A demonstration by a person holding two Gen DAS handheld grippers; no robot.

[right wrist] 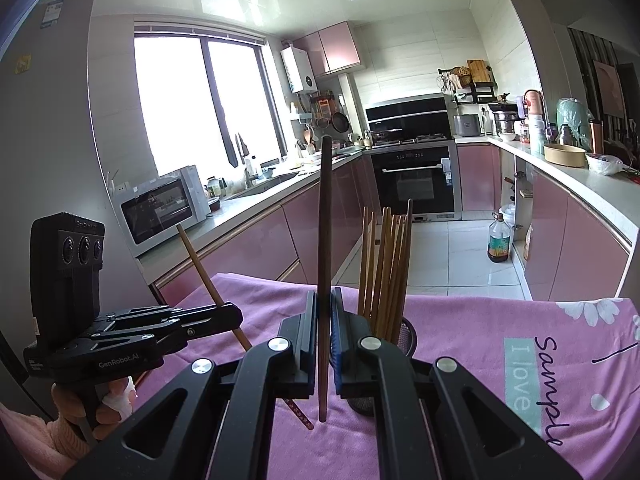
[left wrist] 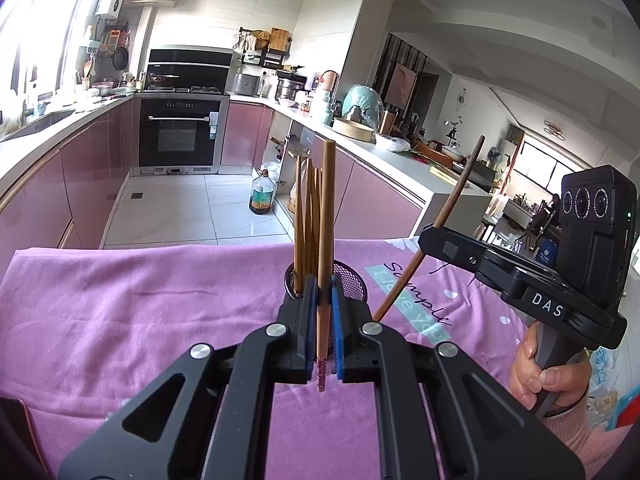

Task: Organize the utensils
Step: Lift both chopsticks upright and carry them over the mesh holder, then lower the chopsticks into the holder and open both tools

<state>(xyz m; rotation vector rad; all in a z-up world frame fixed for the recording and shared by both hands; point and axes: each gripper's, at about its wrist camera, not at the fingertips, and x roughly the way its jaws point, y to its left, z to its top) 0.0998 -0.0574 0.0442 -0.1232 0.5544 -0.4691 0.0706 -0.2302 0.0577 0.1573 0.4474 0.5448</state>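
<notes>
Mesh cup (left wrist: 352, 280) holds maybe seven chopsticks (left wrist: 308, 216); each tongs pinches one chopstick.

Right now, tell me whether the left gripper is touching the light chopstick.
Touching: the left wrist view shows the left gripper clamped shut on the light chopstick.

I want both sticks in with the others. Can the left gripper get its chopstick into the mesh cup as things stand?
Probably yes. The left gripper is shut on its light chopstick, right by the mesh cup, and nothing lies between them. The right gripper, with its dark chopstick, stands off to one side.
</notes>
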